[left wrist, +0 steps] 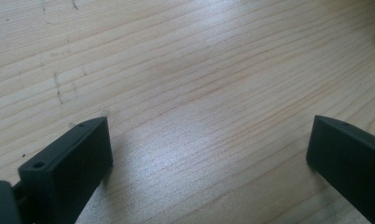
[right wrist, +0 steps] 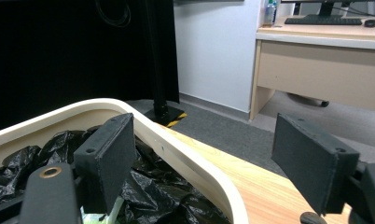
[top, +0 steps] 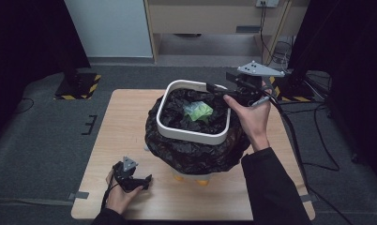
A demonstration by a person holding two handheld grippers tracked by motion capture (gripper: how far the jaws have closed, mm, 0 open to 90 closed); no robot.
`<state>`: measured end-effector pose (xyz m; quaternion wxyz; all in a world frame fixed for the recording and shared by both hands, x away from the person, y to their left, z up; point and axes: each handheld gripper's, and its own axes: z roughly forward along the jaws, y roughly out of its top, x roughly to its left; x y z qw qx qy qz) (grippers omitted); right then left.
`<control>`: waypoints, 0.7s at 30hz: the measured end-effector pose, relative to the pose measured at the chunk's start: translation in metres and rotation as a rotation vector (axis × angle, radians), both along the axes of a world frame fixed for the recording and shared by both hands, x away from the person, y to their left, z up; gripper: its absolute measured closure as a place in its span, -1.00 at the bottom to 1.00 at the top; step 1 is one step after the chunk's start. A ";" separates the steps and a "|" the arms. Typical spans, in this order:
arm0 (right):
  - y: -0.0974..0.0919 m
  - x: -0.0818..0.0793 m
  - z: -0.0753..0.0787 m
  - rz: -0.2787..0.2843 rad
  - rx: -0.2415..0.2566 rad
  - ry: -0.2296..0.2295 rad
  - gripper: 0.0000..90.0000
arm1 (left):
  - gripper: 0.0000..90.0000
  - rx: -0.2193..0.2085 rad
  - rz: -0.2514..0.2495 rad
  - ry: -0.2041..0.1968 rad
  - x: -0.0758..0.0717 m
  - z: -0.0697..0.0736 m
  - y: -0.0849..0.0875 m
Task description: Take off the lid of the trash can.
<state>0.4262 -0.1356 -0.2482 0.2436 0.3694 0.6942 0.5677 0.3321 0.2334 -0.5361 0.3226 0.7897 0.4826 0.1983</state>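
nearest us, we're resting the left tool on the worktop, jaws spread wide on bare wood, well apart from the action. farther out, we're holding the right tool over the far right corner of the white bin rim, jaws wide and straddling it, one inside over the black bag. the green wrapper is lying inside, left of that tool.

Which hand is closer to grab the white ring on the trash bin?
Right. The right gripper is open with its jaws either side of the white ring. The left gripper rests open low on the table.
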 end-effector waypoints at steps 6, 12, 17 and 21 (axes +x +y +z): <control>0.002 0.003 -0.001 0.009 0.005 0.018 -0.52 | -1.00 -0.001 -0.001 0.000 0.000 0.000 0.000; 0.007 0.005 -0.001 0.011 -0.025 0.021 -0.49 | -1.00 -0.002 -0.001 0.000 0.000 0.000 0.000; 0.009 0.007 -0.006 -0.001 -0.065 0.023 -0.38 | -1.00 -0.001 -0.002 0.000 0.000 0.000 0.000; 0.010 0.009 -0.011 -0.003 -0.092 0.034 -0.32 | -1.00 -0.001 -0.001 0.000 0.000 0.000 0.000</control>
